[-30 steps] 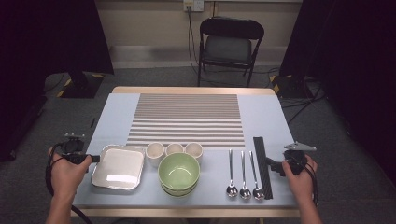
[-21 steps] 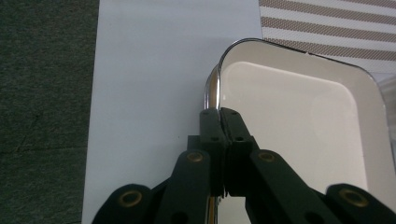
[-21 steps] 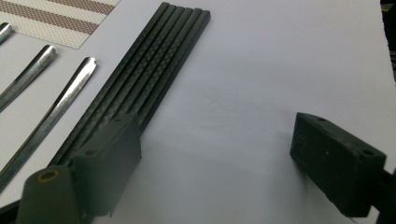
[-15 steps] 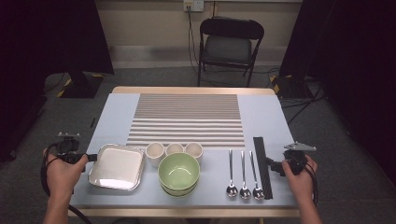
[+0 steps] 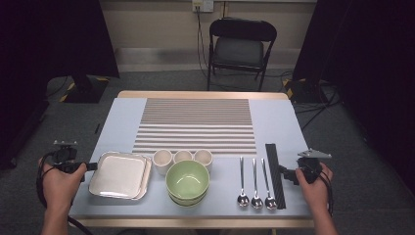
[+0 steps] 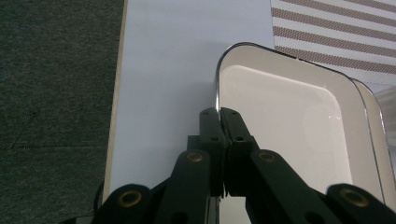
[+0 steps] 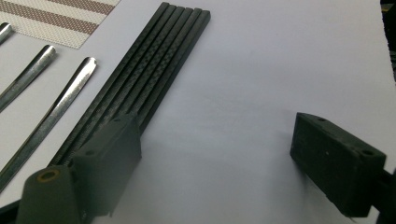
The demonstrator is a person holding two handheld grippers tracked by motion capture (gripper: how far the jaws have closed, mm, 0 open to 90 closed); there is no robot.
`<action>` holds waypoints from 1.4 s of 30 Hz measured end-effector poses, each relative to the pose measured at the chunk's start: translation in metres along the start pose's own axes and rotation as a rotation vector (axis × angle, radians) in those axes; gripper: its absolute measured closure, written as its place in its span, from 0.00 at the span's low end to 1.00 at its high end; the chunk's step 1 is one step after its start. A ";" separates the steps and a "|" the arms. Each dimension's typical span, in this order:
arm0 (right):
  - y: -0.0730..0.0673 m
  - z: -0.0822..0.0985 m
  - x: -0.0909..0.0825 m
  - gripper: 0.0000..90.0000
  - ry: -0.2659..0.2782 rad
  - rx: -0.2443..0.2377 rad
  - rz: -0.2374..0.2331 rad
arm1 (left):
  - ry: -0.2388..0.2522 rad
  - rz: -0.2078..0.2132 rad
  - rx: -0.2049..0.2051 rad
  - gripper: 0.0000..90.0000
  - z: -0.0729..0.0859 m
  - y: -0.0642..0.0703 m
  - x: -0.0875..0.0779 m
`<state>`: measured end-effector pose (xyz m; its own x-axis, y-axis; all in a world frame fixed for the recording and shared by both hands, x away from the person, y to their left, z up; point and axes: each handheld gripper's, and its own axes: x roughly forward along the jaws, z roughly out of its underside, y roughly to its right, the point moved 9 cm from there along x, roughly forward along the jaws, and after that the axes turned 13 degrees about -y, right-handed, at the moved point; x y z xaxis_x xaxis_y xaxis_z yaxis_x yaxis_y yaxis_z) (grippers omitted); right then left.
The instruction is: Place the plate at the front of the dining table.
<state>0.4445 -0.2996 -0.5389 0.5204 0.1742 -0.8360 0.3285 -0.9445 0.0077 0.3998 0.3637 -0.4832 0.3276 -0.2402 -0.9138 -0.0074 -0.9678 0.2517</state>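
Two tongs, one in each of my hands, entered from the tools outward.

Left tongs [image 5: 91, 166]: clenched on the left rim of the top tray [image 6: 280, 107], jaws pinched shut with the thin metal edge between them, as my left gripper view shows. They lie level, pointing across the table toward the tray. My left hand [image 5: 61, 181] sits at the table's left edge.

Tray: square, white inside, with a shiny rim and rounded corners. It is at the front left of the table, resting on a second tray of the same kind [image 5: 145, 172] that peeks out on its right. It lies directly ahead of the left tongs, on their far side from my hand; the left hand is much the nearer one to it.

Right tongs [image 7: 217, 158]: released, jaws standing wide with bare table between them and nothing held. My right hand [image 5: 313, 183] is at the front right edge.

Chopsticks [image 7: 140, 79]: black, laid tight side by side, just beside the left jaw of the right tongs, long axis running away from me toward the far edge.

Spoons [image 5: 254, 181]: three, parallel, just left of the chopsticks, bowls toward me.

Green bowl [image 5: 187, 180]: centre front, stacked on another.

Cups [image 5: 182, 157]: three white, in a row behind the bowl.

Striped mat [image 5: 195, 125]: mid-table, bare.

Judgement: any lift or slide of the tray falls to the left tongs.
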 end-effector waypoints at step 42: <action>0.000 0.000 0.000 0.17 0.000 0.000 0.000 | -0.041 0.069 0.000 0.97 0.003 -0.001 0.013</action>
<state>0.4445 -0.2996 -0.5389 0.5205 0.1743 -0.8359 0.3284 -0.9445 0.0075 0.4012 0.3609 -0.4966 0.2869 -0.3090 -0.9067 -0.0282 -0.9488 0.3145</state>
